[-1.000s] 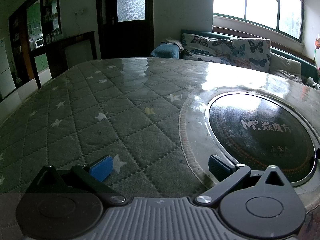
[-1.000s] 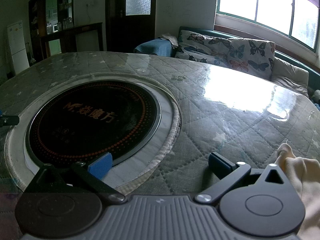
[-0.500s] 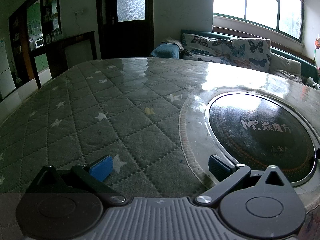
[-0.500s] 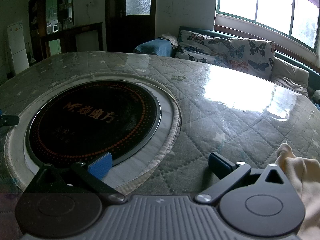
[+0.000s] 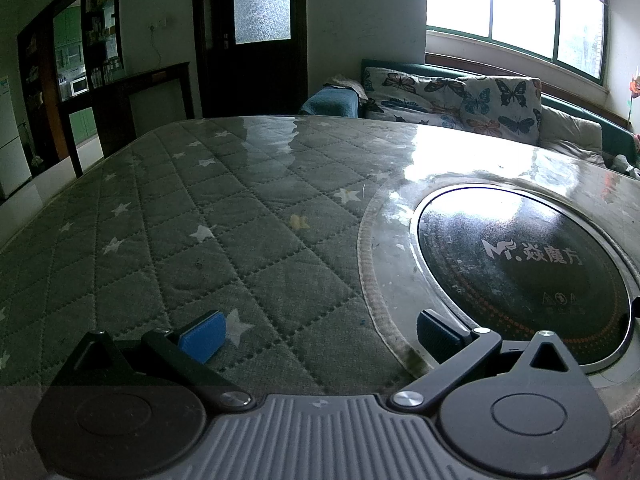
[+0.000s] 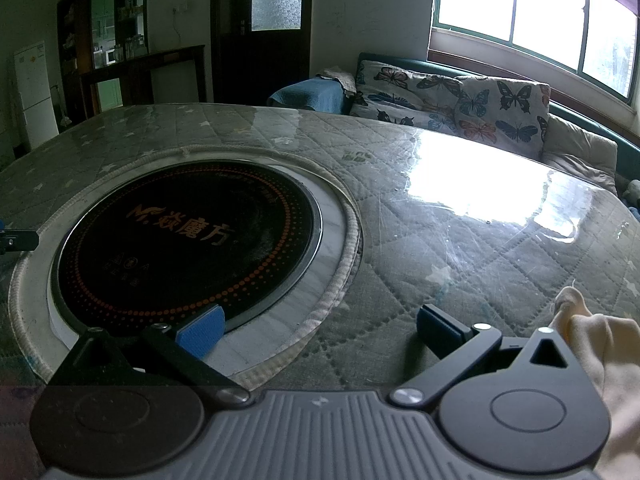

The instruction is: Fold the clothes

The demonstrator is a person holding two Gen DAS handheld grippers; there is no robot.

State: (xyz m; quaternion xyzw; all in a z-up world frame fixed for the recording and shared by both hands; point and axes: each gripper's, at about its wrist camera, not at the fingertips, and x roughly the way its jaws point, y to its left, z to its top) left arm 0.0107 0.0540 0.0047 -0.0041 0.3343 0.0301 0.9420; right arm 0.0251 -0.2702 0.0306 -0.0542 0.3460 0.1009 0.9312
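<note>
A cream-coloured garment [image 6: 600, 344] lies bunched at the lower right edge of the right wrist view, just right of my right gripper [image 6: 320, 326]. That gripper is open, its blue pads wide apart with nothing between them, low over the quilted table cover [image 6: 460, 248]. My left gripper [image 5: 320, 330] is also open and empty, hovering over the grey star-patterned cover [image 5: 200, 240]. No garment shows in the left wrist view. A dark tip of the left gripper pokes in at the left edge of the right wrist view.
A round black induction hob [image 5: 520, 268] [image 6: 192, 240] is set into the middle of the table, between the two grippers. A sofa with butterfly cushions [image 5: 460, 96] runs along the far side under the window. A dark door and shelves stand at the back left.
</note>
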